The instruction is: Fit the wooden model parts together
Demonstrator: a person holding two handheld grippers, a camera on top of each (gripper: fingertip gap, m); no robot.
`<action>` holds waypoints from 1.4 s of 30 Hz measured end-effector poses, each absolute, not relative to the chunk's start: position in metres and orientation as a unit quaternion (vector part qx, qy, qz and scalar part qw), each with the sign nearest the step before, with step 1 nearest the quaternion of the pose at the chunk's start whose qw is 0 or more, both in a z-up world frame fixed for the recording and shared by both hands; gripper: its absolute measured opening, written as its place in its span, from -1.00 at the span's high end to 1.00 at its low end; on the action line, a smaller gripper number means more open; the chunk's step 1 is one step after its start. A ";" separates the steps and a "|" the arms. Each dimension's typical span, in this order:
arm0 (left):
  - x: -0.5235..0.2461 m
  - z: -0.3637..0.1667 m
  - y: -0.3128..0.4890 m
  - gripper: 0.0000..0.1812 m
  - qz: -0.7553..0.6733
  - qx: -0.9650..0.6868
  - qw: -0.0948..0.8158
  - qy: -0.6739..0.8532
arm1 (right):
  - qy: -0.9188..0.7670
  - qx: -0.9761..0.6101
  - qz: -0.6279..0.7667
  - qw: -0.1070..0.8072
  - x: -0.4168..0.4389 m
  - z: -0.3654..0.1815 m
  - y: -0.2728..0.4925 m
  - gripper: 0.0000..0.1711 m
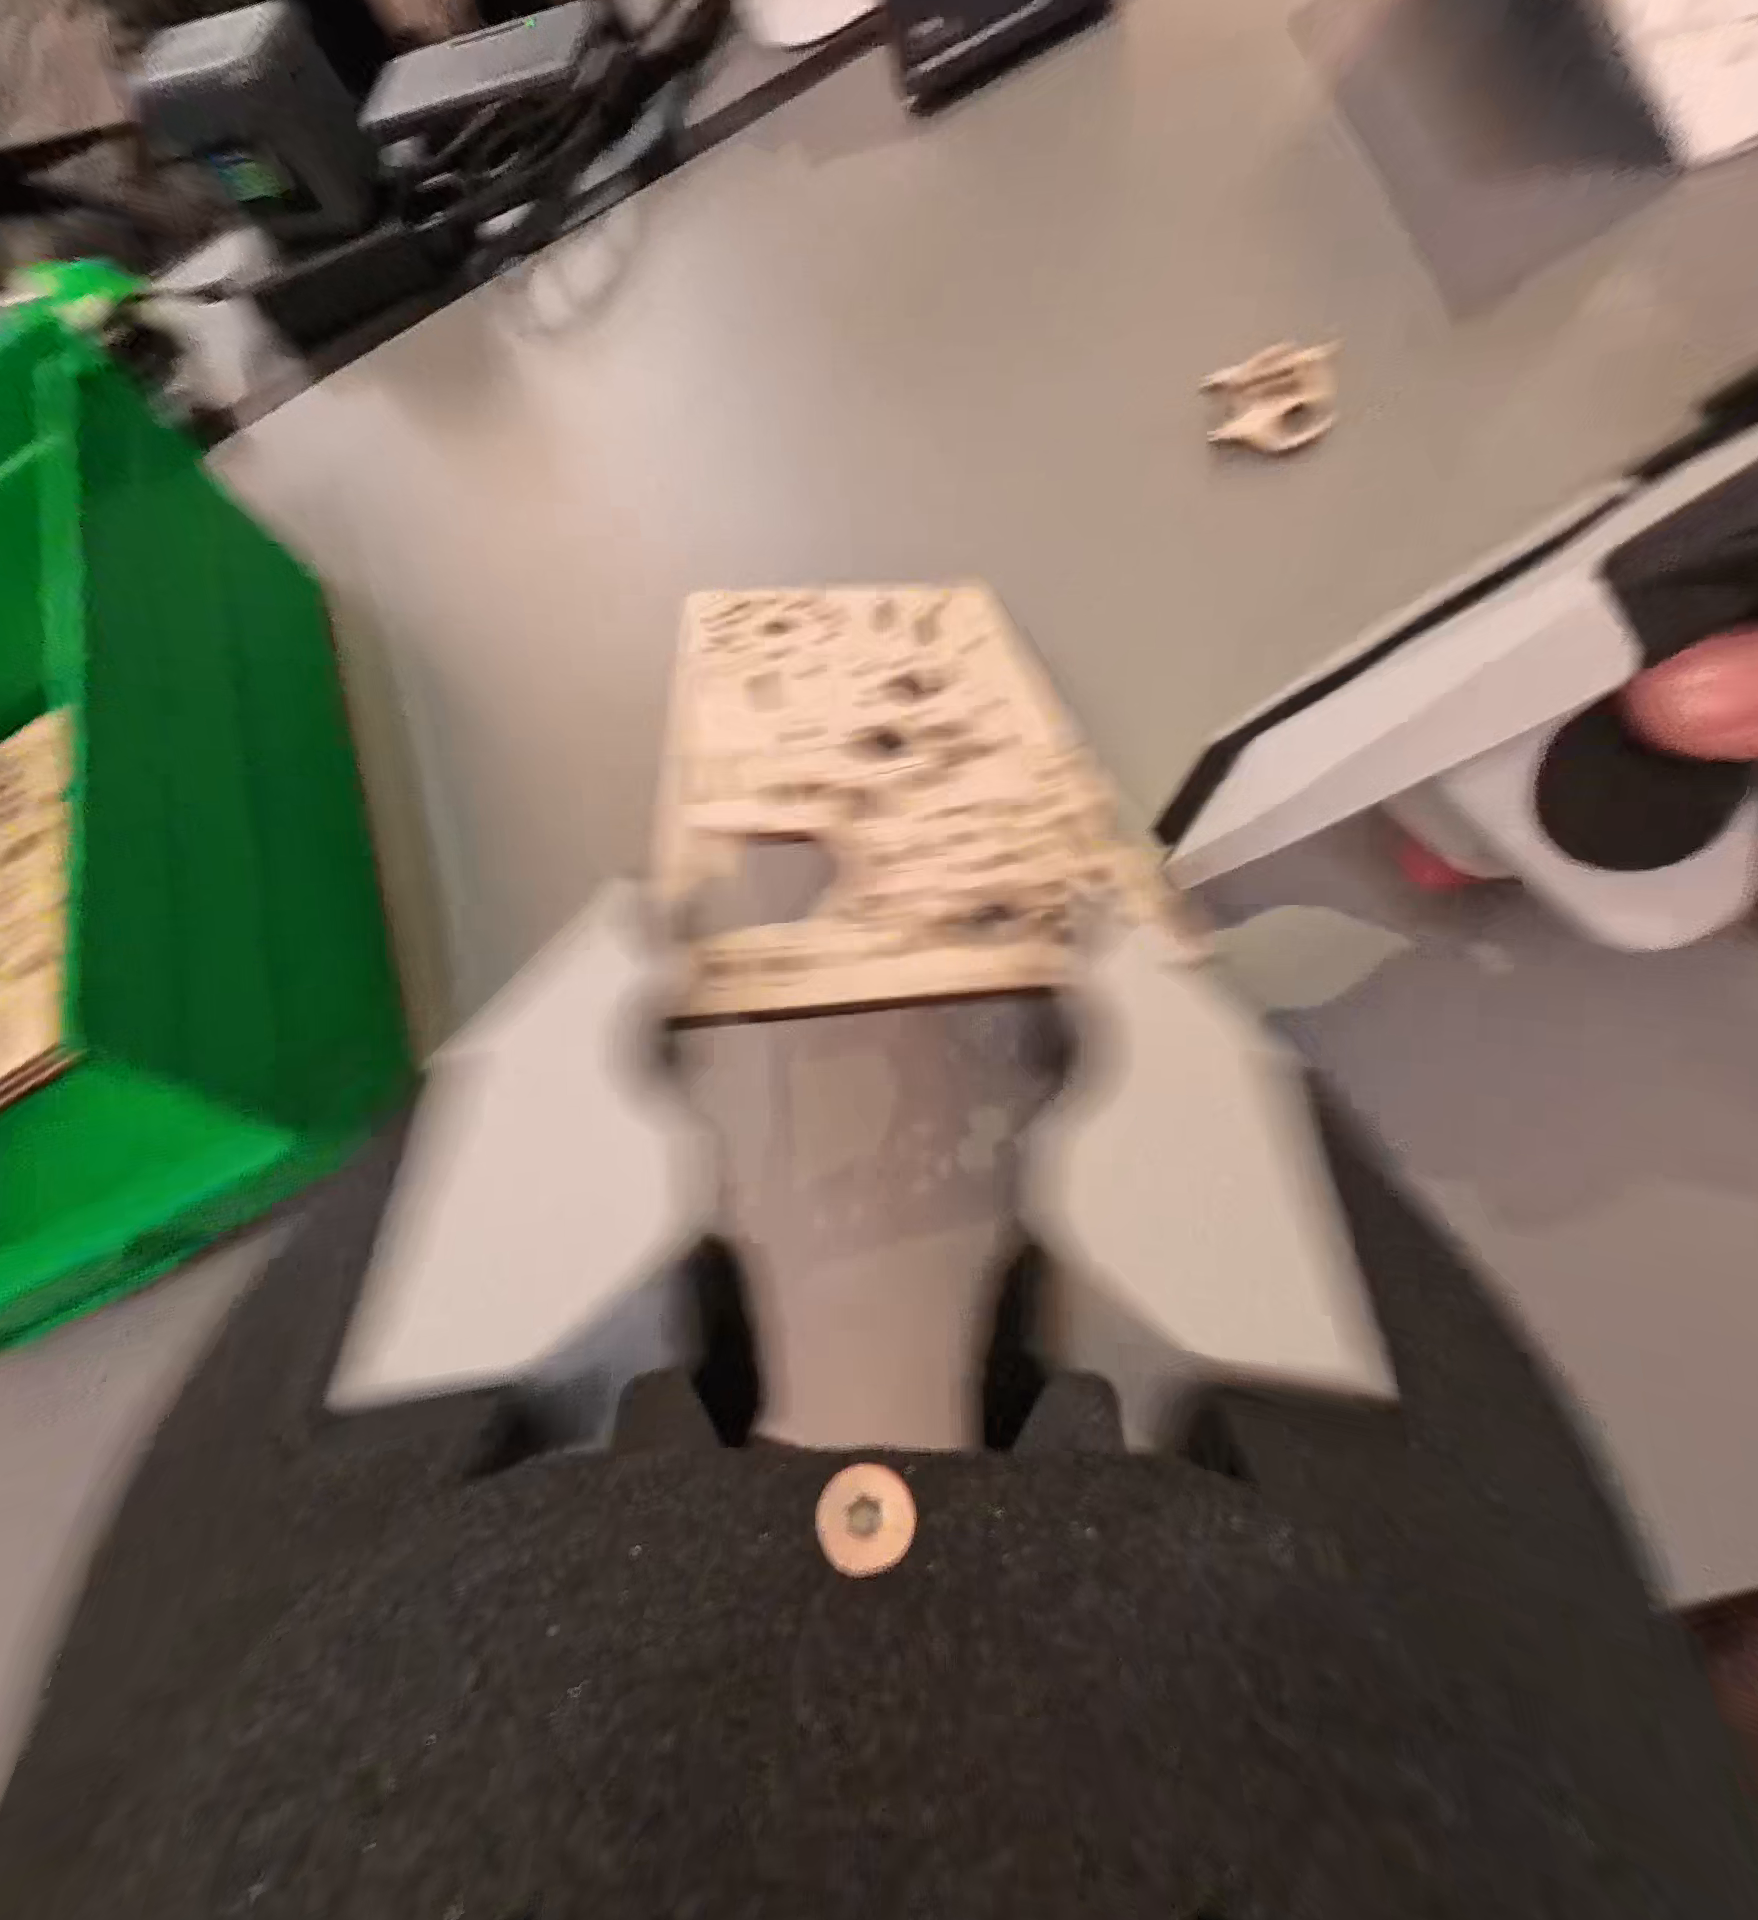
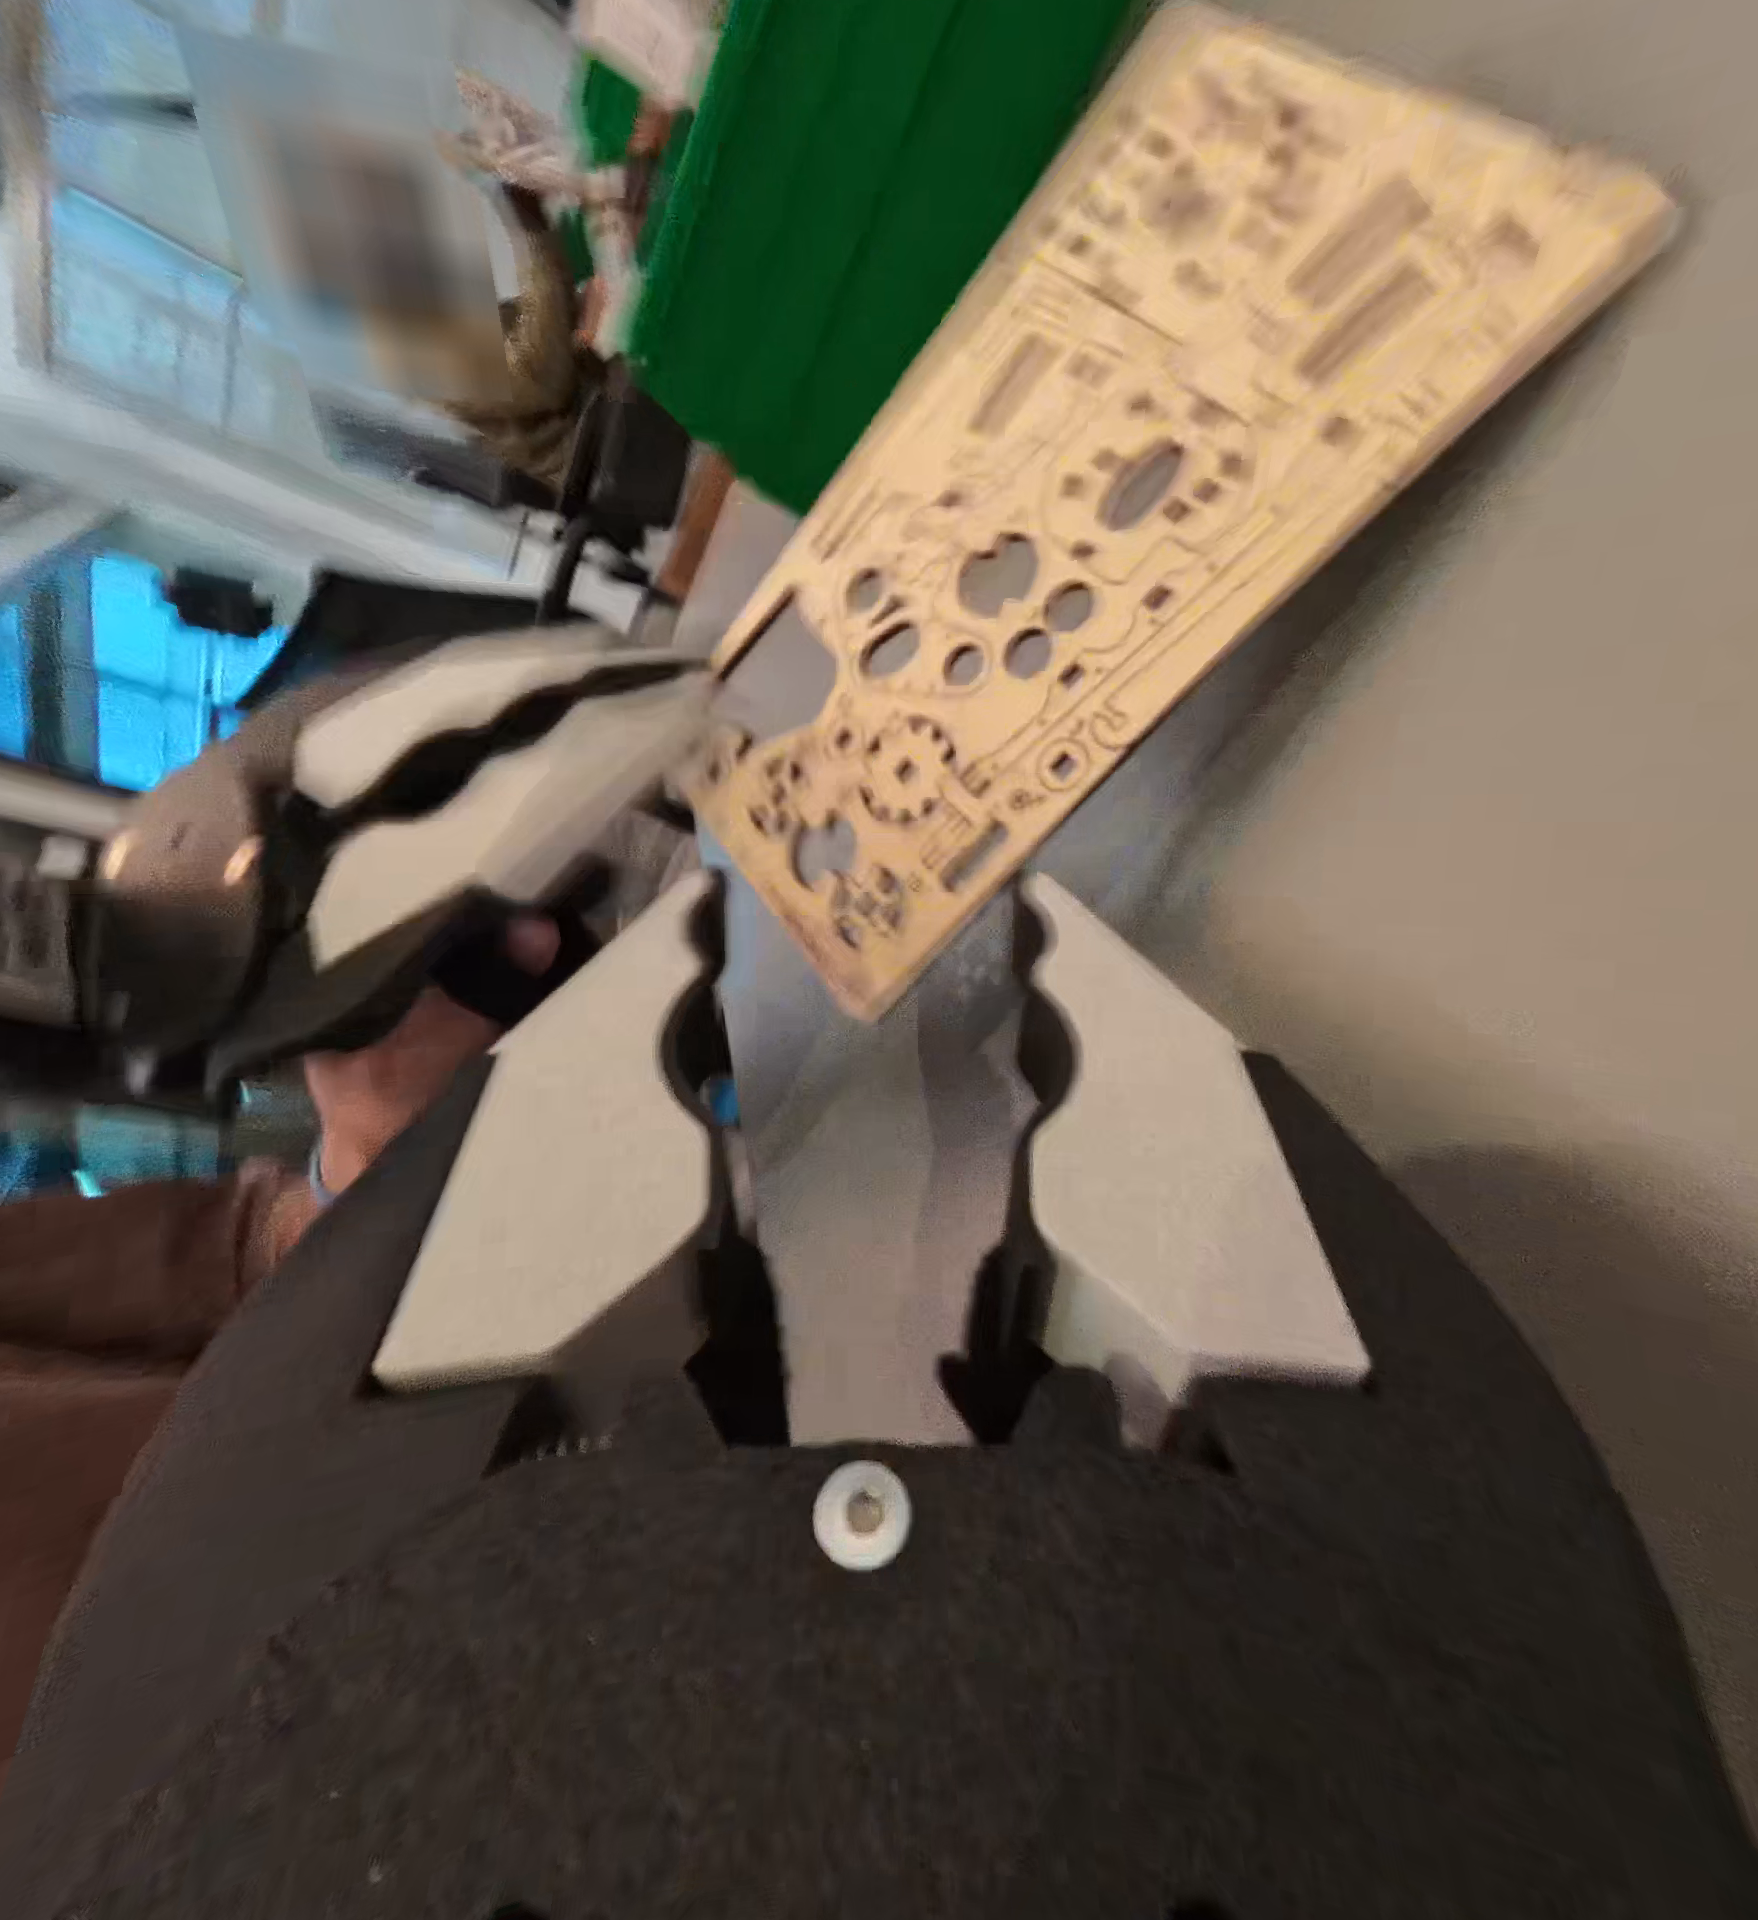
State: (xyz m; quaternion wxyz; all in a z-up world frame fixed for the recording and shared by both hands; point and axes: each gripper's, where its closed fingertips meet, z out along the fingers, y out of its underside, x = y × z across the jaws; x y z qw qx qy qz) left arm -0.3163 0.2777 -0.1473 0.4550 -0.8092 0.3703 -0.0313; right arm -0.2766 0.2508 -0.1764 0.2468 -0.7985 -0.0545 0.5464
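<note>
Left gripper (image 2: 693,681) pinches the wooden sheet (image 2: 1145,499) by its edge (pretty blurry), right gripper (image 2: 870,925) gapes empty beside it.

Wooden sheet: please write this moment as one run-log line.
wooden sheet lifted | left gripper at notched edge | right gripper at corner | grips unclear

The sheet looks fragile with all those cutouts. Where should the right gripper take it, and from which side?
Probably the solid border at the sheet's near corner, which shows between the right gripper's open fingers. Come in edge-on from that corner, a finger on each flat face: the sheet is thin and tilted, and its middle is riddled with holes.
</note>
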 end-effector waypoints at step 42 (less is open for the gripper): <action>-0.308 -0.192 0.225 0.00 -0.129 -0.870 0.327 0.346 | -0.042 -0.803 0.565 0.185 -0.283 -0.189 0.214 0.49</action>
